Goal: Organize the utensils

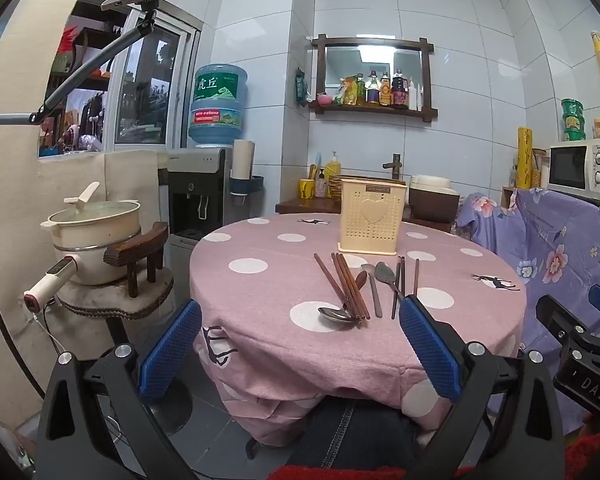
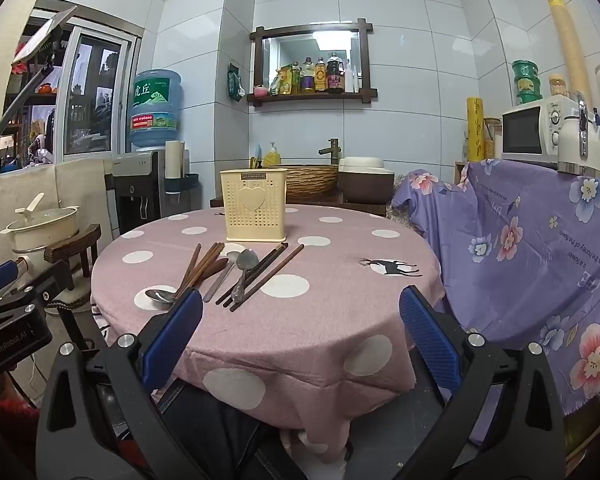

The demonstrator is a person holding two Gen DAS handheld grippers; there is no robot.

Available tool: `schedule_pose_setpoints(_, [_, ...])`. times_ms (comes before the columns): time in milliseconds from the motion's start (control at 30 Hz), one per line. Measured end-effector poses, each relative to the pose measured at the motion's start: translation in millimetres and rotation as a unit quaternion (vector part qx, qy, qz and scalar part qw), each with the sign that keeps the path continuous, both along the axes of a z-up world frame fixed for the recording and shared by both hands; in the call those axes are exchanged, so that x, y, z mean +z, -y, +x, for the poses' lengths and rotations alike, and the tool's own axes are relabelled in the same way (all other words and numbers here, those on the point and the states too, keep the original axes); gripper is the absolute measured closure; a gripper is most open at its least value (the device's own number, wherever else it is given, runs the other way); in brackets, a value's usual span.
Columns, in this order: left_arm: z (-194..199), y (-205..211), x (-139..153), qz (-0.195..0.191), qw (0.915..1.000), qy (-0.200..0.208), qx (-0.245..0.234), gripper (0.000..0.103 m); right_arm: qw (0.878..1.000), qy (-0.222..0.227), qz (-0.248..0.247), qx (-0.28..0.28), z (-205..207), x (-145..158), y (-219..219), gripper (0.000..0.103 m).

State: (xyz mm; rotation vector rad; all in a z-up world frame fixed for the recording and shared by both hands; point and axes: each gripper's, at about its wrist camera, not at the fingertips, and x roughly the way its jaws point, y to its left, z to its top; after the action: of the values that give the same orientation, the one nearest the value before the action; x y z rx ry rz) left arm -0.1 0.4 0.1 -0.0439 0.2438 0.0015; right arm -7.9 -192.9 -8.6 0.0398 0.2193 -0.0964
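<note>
Hovering short of bench (image 2: 300,332), left gripper (image 1: 300,344) and right gripper (image 2: 300,336) both spread, empty. Chopsticks (image 2: 266,276) and spoons (image 2: 247,261) lie mixed before holder (image 2: 254,204). We single out one outer chopstick, pinch mid-shaft.

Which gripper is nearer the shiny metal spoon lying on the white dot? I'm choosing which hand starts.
Left. The left gripper hangs open just short of the spoon, nearly in line. The right gripper is open too, with the spoon off its left finger.
</note>
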Motion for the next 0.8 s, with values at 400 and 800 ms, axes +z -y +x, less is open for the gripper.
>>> schedule_pose_setpoints(400, [-1.4, 0.7, -2.6, 0.003, 1.0000, -0.001, -0.002, 0.005, 1.000, -0.003, 0.000, 0.000, 0.7, -0.8, -0.1, 0.006])
schedule_pose_setpoints(800, [-0.4, 0.6, -3.0, 0.004, 1.0000, -0.002, -0.003, 0.005, 1.000, -0.003, 0.000, -0.001, -0.7, 0.0, -0.6, 0.006])
